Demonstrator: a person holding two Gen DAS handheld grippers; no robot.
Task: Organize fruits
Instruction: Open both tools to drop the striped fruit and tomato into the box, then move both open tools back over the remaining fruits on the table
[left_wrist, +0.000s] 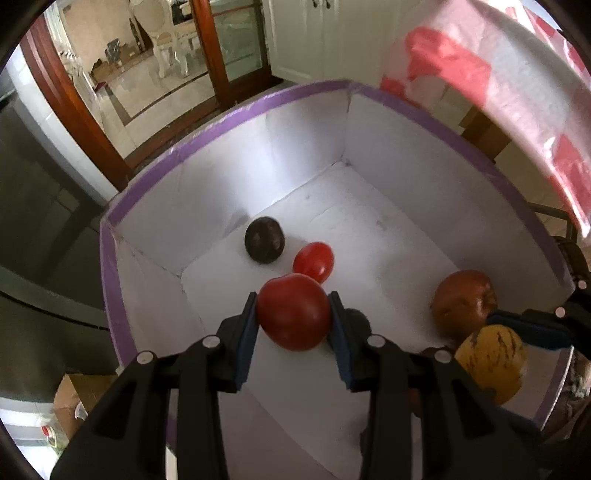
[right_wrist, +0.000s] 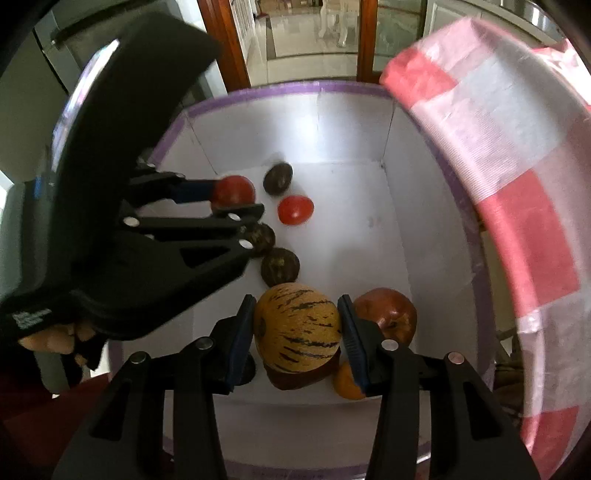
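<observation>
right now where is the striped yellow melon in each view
Left wrist view: the striped yellow melon sits low at the right edge, pinched by the right claw.
Right wrist view: the melon is low centre, between that claw's own pads.
Shared landmark: the brownish-red apple just beside the melon.

In the left wrist view the right hand-held gripper (left_wrist: 515, 320) is cut off by the picture's right edge, so only its blue-padded tip shows. A dark round fruit (left_wrist: 356, 320) hides almost wholly behind a finger of the left hand-held gripper (left_wrist: 293, 319). In the right wrist view a small orange fruit (right_wrist: 345, 384) is half covered by the right gripper's finger, and a dark reddish fruit (right_wrist: 301, 376) sits mostly under the yellow striped melon (right_wrist: 297, 328). The red-and-white checked cloth (right_wrist: 517, 184) is blurred. A person's fingers (right_wrist: 48, 341) show only partly.
</observation>
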